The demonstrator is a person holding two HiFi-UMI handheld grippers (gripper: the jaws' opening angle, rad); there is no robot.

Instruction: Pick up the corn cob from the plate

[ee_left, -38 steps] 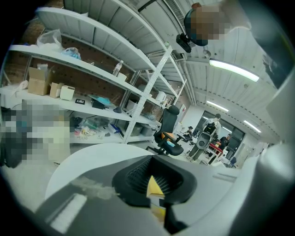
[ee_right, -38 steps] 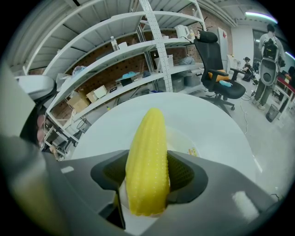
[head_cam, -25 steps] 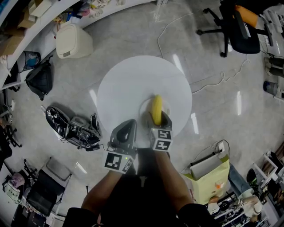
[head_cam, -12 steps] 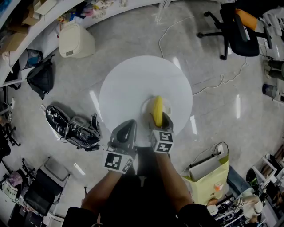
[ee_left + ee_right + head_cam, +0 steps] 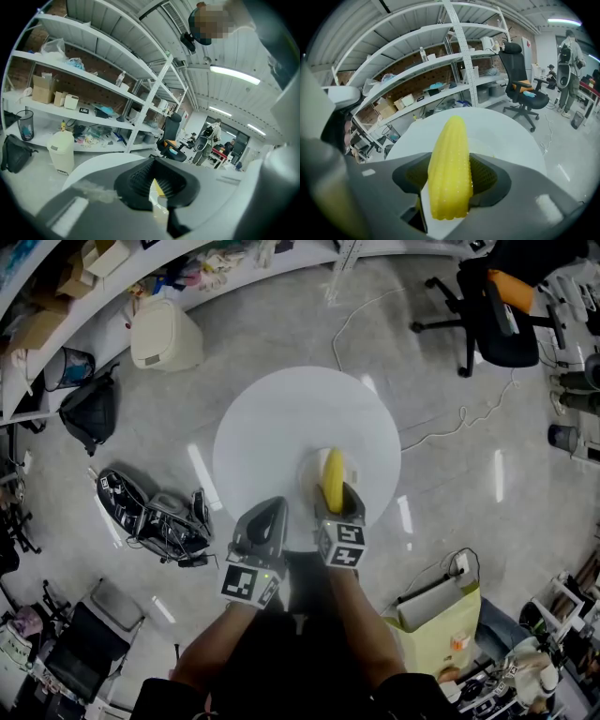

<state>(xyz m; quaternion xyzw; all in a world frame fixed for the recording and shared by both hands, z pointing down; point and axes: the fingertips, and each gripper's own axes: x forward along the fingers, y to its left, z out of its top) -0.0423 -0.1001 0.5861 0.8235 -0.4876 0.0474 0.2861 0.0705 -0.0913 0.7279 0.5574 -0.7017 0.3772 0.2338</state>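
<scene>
Corn cob (image 5: 332,479) sits lengthwise between the jaws of the right gripper (image 5: 335,499), which are clamped against its two sides near the thick end. In the right gripper view the yellow cob (image 5: 449,168) fills the gap between the dark ribbed pads (image 5: 485,176), and its tapered tip points away over the round white table (image 5: 272,427). From the head view it lies over the pale plate (image 5: 307,468) near the table's near edge. Whether it is clear of the plate is hard to judge from above.

The left gripper (image 5: 270,510) hovers just beside the right one at the table's rim. Its jaws look closed at the tips with nothing between them.

On the floor around the table are a cream bin (image 5: 164,334), a black bag (image 5: 89,413) and an office chair (image 5: 497,310).
</scene>
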